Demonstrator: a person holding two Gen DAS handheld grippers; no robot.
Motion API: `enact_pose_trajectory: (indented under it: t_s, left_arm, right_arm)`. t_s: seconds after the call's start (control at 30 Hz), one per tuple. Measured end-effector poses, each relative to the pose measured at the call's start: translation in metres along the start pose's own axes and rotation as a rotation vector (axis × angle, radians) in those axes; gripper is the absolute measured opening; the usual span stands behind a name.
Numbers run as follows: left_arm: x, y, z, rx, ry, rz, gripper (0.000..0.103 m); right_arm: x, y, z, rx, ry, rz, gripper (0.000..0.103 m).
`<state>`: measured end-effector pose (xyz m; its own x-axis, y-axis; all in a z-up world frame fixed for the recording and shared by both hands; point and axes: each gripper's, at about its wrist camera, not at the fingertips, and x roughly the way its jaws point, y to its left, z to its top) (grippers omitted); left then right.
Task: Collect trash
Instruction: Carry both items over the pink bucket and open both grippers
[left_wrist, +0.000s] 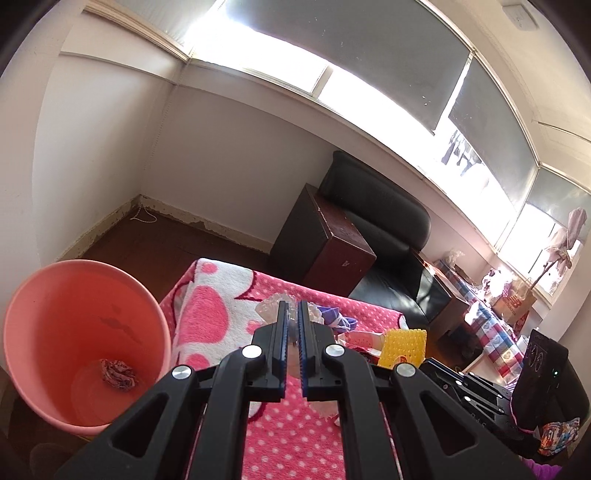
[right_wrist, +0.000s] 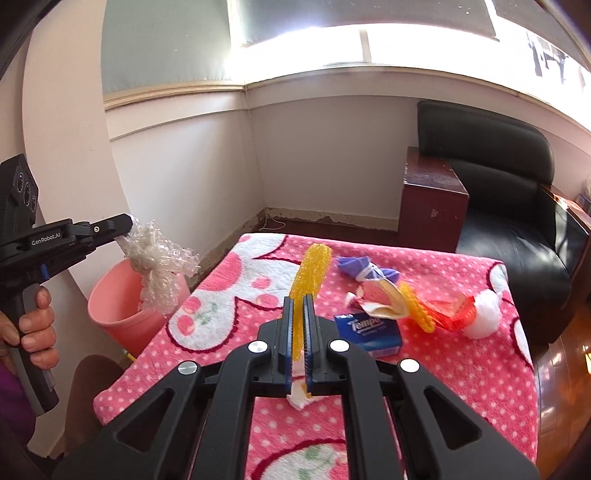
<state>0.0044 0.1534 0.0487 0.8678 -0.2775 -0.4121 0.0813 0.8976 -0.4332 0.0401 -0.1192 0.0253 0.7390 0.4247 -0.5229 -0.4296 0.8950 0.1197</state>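
My left gripper (left_wrist: 293, 308) is shut on a crumpled clear bubble wrap (left_wrist: 269, 306); in the right wrist view this gripper (right_wrist: 127, 223) holds the wrap (right_wrist: 159, 258) in the air above the pink bin (right_wrist: 125, 310). The pink bin (left_wrist: 74, 332) stands left of the table with a crumpled wrapper (left_wrist: 118, 373) inside. My right gripper (right_wrist: 298, 301) is shut on a yellow mesh piece (right_wrist: 308, 277) above the pink blanket (right_wrist: 461, 369). The yellow mesh also shows in the left wrist view (left_wrist: 402, 347).
On the blanket lie a blue tissue pack (right_wrist: 369, 332), a purple cloth wad (right_wrist: 354, 267), a red-orange wrapper (right_wrist: 448, 308), a white wad (right_wrist: 484, 319) and another yellow mesh piece (right_wrist: 421, 312). A black armchair (right_wrist: 509, 206) and a brown cabinet (right_wrist: 432, 192) stand behind the table.
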Motion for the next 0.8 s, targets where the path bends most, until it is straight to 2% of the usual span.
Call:
enact_pose_trajectory:
  t_s: [0.2,0.47,0.8]
  left_arm:
    - [-0.026,0.028,0.000,0.003,-0.063,0.103,0.004]
    - [-0.058,0.069,-0.002,0.008,-0.131,0.255,0.004]
    - [-0.069,0.125,-0.014,-0.057,-0.133,0.402,0.004]
  right_arm:
    - [0.020,0.052,0.021,-0.094,-0.016,0.111,0.005]
    - [0.060,0.124,0.039,-0.183,0.019,0.256,0.005]
    - [0.091,0.202,0.041,-0.307,0.066,0.363,0.005]
